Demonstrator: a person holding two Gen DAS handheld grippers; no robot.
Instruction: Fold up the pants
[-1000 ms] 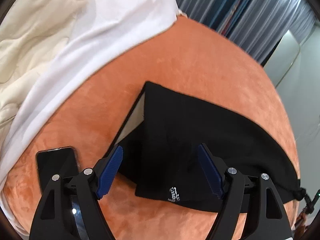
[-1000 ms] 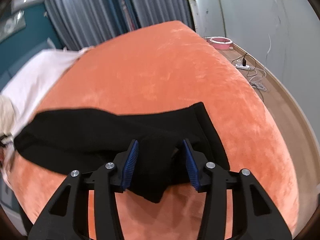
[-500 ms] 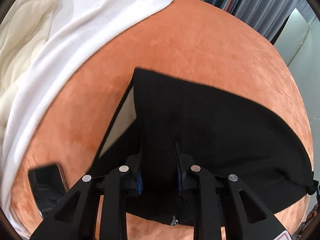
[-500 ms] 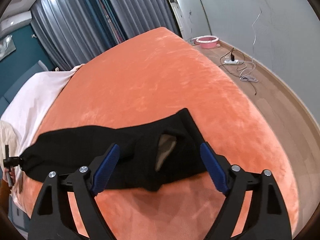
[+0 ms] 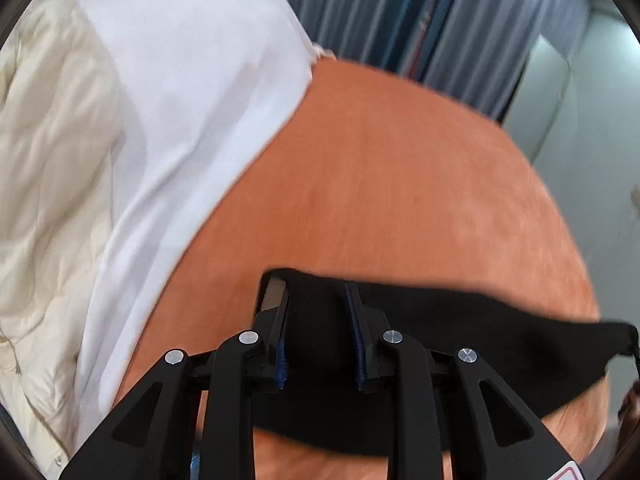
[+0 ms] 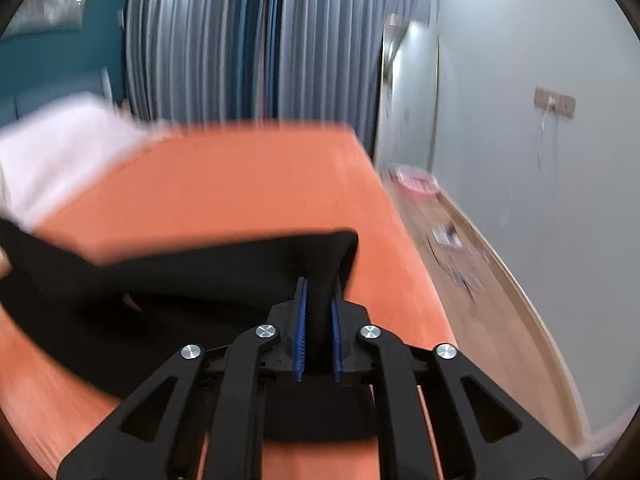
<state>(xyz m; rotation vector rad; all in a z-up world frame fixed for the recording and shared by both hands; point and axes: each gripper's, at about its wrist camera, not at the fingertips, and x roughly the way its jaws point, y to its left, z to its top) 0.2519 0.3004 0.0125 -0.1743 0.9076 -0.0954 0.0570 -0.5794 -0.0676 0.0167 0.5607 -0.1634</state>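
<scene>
The black pants (image 5: pixel 480 332) lie across the orange bed cover (image 5: pixel 380 180), lifted at both ends. In the left wrist view my left gripper (image 5: pixel 316 296) pinches one end of the cloth between its blue pads; its jaws are opening slightly while still pressing on the fabric. In the right wrist view the pants (image 6: pixel 180 276) stretch off to the left. My right gripper (image 6: pixel 318 292) is closing on a raised fold at the other end, with cloth squeezed between the pads. Both views are blurred by motion.
A white sheet (image 5: pixel 192 80) and a cream quilt (image 5: pixel 48 160) cover the bed's left part. Grey-blue curtains (image 6: pixel 240 48) hang behind it. To the right of the bed are a wooden floor (image 6: pixel 480 300) with cables and a pink basin (image 6: pixel 414 178) by the wall.
Both grippers closed on the pants and rose, lifting the cloth off the cover. The right one opened wide half a second ago, then shut. The phone left the left view.
</scene>
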